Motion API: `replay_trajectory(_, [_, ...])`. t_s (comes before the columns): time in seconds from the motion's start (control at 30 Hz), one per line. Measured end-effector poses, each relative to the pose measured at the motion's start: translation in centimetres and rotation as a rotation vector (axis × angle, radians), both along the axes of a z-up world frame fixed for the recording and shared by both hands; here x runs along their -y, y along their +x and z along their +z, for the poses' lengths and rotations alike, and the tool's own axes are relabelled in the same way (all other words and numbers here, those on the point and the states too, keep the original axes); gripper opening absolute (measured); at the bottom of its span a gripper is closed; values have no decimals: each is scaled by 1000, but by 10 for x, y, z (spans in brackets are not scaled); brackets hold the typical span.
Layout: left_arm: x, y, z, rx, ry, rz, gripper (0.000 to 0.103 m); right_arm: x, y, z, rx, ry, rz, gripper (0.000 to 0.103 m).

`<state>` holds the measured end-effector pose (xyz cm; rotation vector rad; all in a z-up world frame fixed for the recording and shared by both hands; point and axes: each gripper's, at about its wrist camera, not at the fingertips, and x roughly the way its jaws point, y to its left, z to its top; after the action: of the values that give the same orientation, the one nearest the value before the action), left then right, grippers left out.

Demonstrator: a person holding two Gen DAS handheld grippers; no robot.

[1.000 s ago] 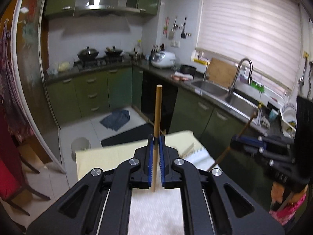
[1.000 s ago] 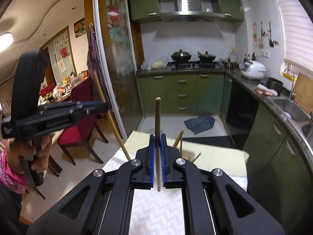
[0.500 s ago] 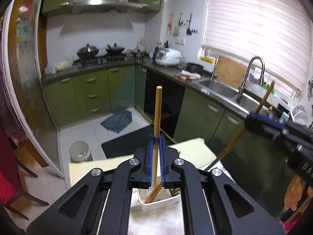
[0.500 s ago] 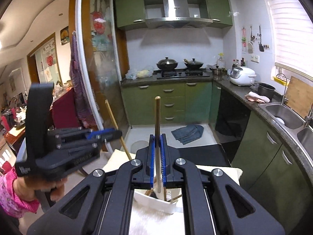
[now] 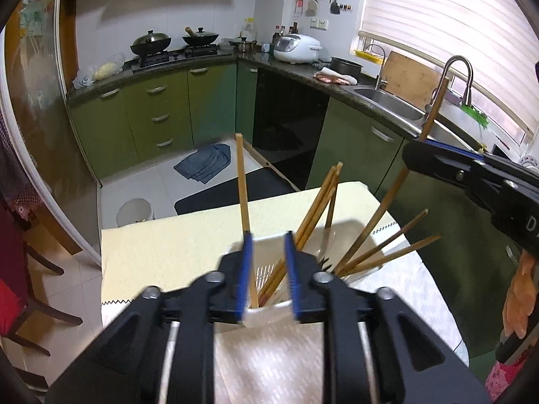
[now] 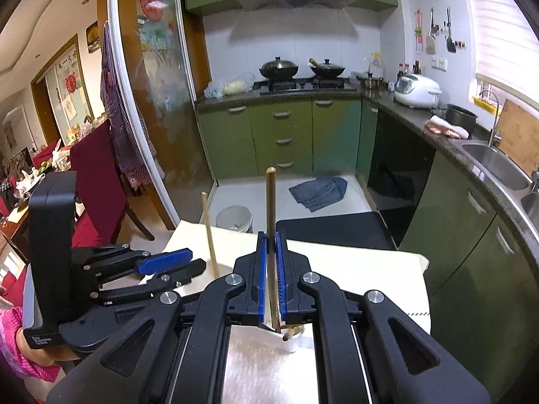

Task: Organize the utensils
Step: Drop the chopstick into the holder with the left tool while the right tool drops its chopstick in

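A white slotted utensil holder (image 5: 269, 303) stands on the table with several wooden chopsticks (image 5: 316, 202) leaning in it. My left gripper (image 5: 267, 245) is open right above the holder; a chopstick (image 5: 243, 185) stands upright against its left finger with its lower end in the holder. My right gripper (image 6: 271, 245) is shut on another chopstick (image 6: 270, 208), held upright over the holder (image 6: 293, 336). In the left wrist view the right gripper (image 5: 471, 175) sits at the right with its chopstick (image 5: 434, 107) through it. In the right wrist view the left gripper (image 6: 165, 266) is open at the left.
The table carries a pale yellow cloth (image 5: 175, 239) and a white patterned mat (image 5: 269, 363). Green kitchen cabinets (image 5: 161, 114), a stove with two woks (image 5: 175, 42), a sink (image 5: 387, 101) and a white bin (image 5: 134, 212) on the floor lie beyond. Red chairs (image 6: 97, 181) stand at the left.
My left gripper has opened and let go of its chopstick, which now stands in the holder. Both grippers have tilted down toward the holder. My right gripper stays shut on its chopstick.
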<state>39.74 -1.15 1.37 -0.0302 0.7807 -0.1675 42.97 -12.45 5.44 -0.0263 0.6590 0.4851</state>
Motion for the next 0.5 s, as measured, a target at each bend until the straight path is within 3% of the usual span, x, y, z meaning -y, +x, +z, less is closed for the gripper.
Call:
replay_trajectory(0.2, [-4,-17,2,18,-20,-3,27,0,1,-11,-15,-8,-2,7])
replay_trajectory(0.27, [-7,-26,4,23,-34,-3,39,0,-1,-12,-16,-6,0,7])
replay_trajectory(0.37, [-7,-40,7,48,-32,9,46,2,-5,-9,-9,-2,-5,7])
replay_trajectory(0.43, [-6,-50,9,56,-39,12,51,3,-9,-7,-5,-1,-9,23])
replay_trajectory(0.5, [-8,-62,12,75,-45,25,66,6,-15,-3,4,10,-8,30])
